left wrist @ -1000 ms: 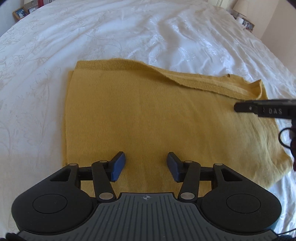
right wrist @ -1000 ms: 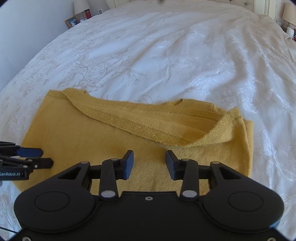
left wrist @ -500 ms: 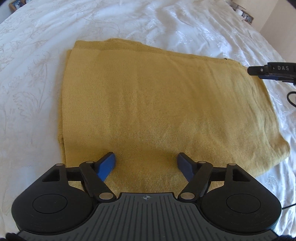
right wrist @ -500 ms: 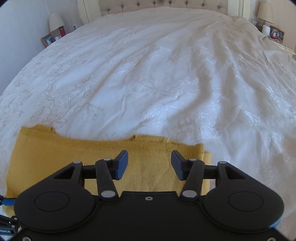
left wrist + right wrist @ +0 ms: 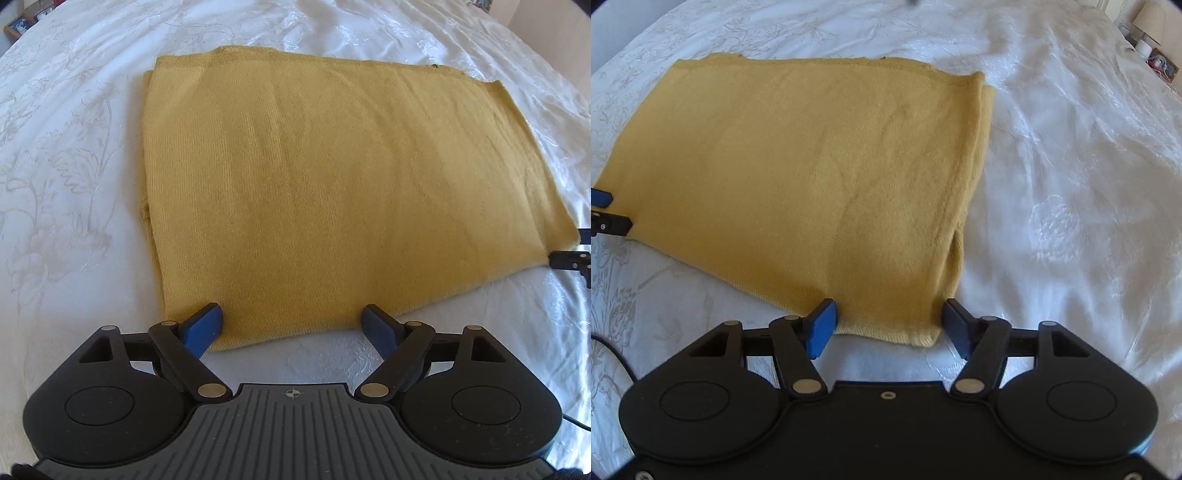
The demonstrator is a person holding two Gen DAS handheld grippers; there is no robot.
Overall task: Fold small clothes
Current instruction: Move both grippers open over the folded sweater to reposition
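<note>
A mustard-yellow knit garment (image 5: 332,177) lies folded flat as a rectangle on the white bedspread; it also shows in the right wrist view (image 5: 812,177). My left gripper (image 5: 293,325) is open and empty, its blue fingertips wide apart at the garment's near left corner. My right gripper (image 5: 888,325) is open and empty, its fingertips straddling the garment's near right corner. The right gripper's tips show at the right edge of the left wrist view (image 5: 570,258), and the left gripper's tips at the left edge of the right wrist view (image 5: 605,214).
The white embroidered bedspread (image 5: 1071,184) spreads all around the garment. A lamp and small items (image 5: 1148,33) stand on a bedside table at the far right. A framed photo (image 5: 18,26) sits at the far left.
The garment's far half, earlier showing a ribbed hem flap, now lies folded flat. Both grippers have drawn back to the near edge, and both have opened wider.
</note>
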